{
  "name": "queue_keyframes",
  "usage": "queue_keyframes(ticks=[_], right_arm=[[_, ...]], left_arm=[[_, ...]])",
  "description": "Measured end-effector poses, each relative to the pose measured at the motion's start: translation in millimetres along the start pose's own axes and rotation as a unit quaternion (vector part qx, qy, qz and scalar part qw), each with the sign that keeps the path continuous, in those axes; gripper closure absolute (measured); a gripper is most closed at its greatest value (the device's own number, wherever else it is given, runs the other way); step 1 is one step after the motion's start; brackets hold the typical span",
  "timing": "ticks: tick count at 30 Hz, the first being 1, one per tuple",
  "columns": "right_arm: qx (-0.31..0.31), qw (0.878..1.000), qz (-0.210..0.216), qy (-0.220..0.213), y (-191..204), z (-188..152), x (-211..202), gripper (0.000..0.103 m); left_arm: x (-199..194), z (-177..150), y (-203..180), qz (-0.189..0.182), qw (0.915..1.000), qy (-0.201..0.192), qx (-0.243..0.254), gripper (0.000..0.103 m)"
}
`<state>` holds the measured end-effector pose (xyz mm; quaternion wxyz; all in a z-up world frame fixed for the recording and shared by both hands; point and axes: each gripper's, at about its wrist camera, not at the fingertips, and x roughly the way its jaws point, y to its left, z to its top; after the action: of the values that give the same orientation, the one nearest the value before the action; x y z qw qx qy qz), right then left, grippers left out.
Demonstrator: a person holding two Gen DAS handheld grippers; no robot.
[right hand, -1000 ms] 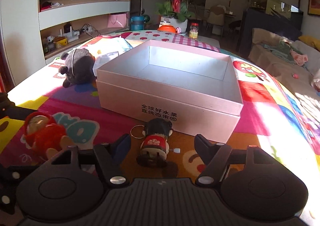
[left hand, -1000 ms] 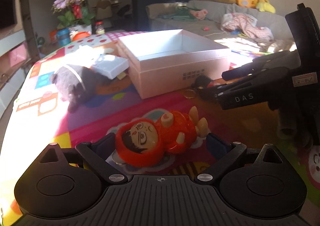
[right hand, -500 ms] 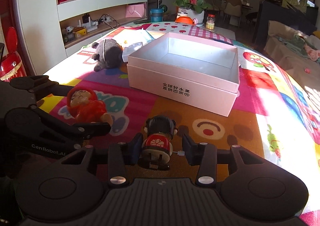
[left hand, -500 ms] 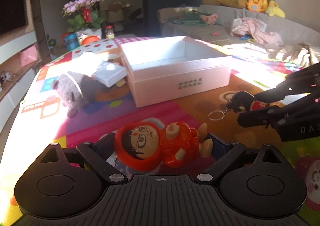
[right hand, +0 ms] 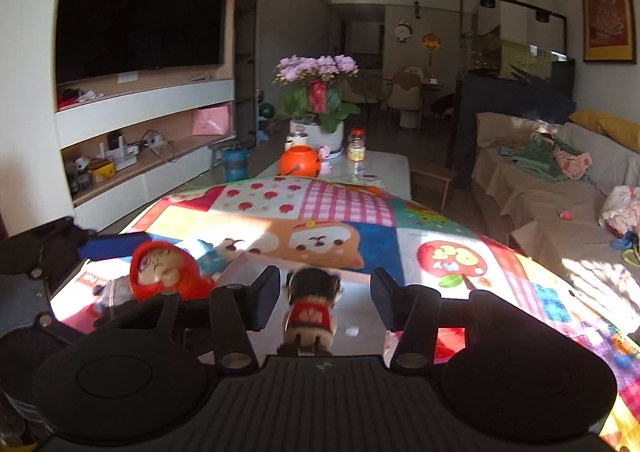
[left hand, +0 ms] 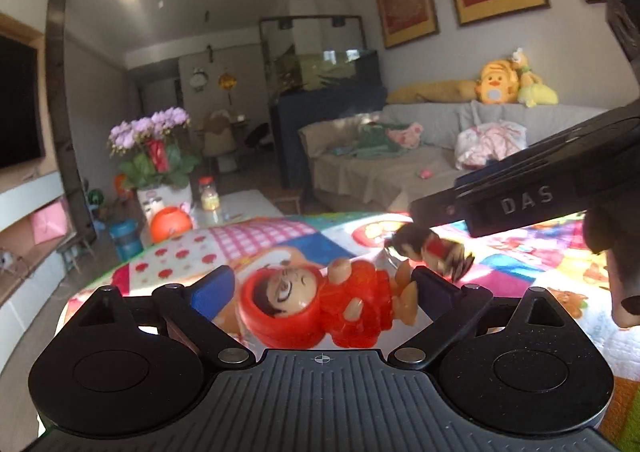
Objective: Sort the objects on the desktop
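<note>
- Left wrist view: my left tool (left hand: pixel 322 288) is clamped on the red hooded doll (left hand: pixel 320 302). It lies crosswise between the blue pads, head toward the left finger (left hand: pixel 212 286), feet against the right one.
- It is carried above the patchwork mat (left hand: pixel 248 236) on the tabletop; no contact below that I can see.
- Looks like hard glossy plastic: light, stiff, slippery. The hood is round, so I judge it could roll out of the pads. A grip across the torso would be safer than end to end.
- My right tool (left hand: pixel 434 228) comes in from the right in this view. The small dark-haired figure (left hand: pixel 430 248) is just under its tip, blurred.
- Right wrist view: my right tool (right hand: pixel 324 298) is spread wide. The dark-haired figure (right hand: pixel 312 312) in the red top stands between the pads with a clear gap on both sides.
- I can't tell whether it rests on something below or is dropping; its base is hidden behind the tool body, and it is blurred.
- I judge it small, light and rigid, top-heavy with that big head. Best hold is across the body below the head.
- The red doll (right hand: pixel 166 272) shows at left in this view, just beside the figure, held in the left tool (right hand: pixel 120 268).
- The sorting box is not visible in either view.
</note>
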<state>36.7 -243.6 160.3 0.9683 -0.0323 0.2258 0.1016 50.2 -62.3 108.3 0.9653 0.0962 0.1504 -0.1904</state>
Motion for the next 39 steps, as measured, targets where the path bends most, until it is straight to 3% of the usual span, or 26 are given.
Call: queue_keyframes(ticks=[3,7,11,13,16,19,23,26,29,33,36,39], right_arm=[[-0.02,1.0,0.015,0.017,7,-18,3,0.051],[-0.101,0.992,0.053,0.057,39,-70,6,0.05],[-0.147,0.977,0.099,0.116,73,-104,22,0.062],[-0.157,0.976,0.093,0.122,85,-109,28,0.064],[-0.154,0.977,0.076,0.123,89,-106,38,0.07],[-0.159,0.98,0.035,0.113,89,-100,43,0.069],[-0.167,0.978,0.098,0.074,110,-75,29,0.065],[-0.168,0.977,0.119,0.055,140,-52,43,0.05],[-0.147,0.977,0.136,0.079,168,-33,84,0.046],[-0.164,0.976,0.104,0.099,196,-28,137,0.046],[-0.152,0.98,0.077,0.104,198,-28,153,0.046],[-0.128,0.981,0.092,0.114,191,-31,151,0.053]], left_arm=[[-11,-15,14,0.013,0.9995,0.009,-0.028,0.002],[-35,-55,22,0.05,0.9983,0.025,-0.018,0.001],[-38,-91,36,0.067,0.9946,0.068,-0.041,0.001],[-36,-105,48,0.073,0.9907,0.093,-0.068,0.001],[-37,-117,62,0.079,0.986,0.113,-0.095,0.001],[-43,-124,68,0.08,0.9841,0.115,-0.109,0.001],[-45,-131,72,0.104,0.9757,0.138,-0.135,0.0],[-45,-135,76,0.1,0.9714,0.153,-0.152,0.0],[-44,-137,76,0.092,0.9694,0.166,-0.156,0.0],[-47,-137,77,0.088,0.9695,0.162,-0.162,0.0],[-52,-141,80,0.094,0.9669,0.16,-0.175,0.0],[-54,-142,82,0.095,0.9646,0.169,-0.18,0.0]])
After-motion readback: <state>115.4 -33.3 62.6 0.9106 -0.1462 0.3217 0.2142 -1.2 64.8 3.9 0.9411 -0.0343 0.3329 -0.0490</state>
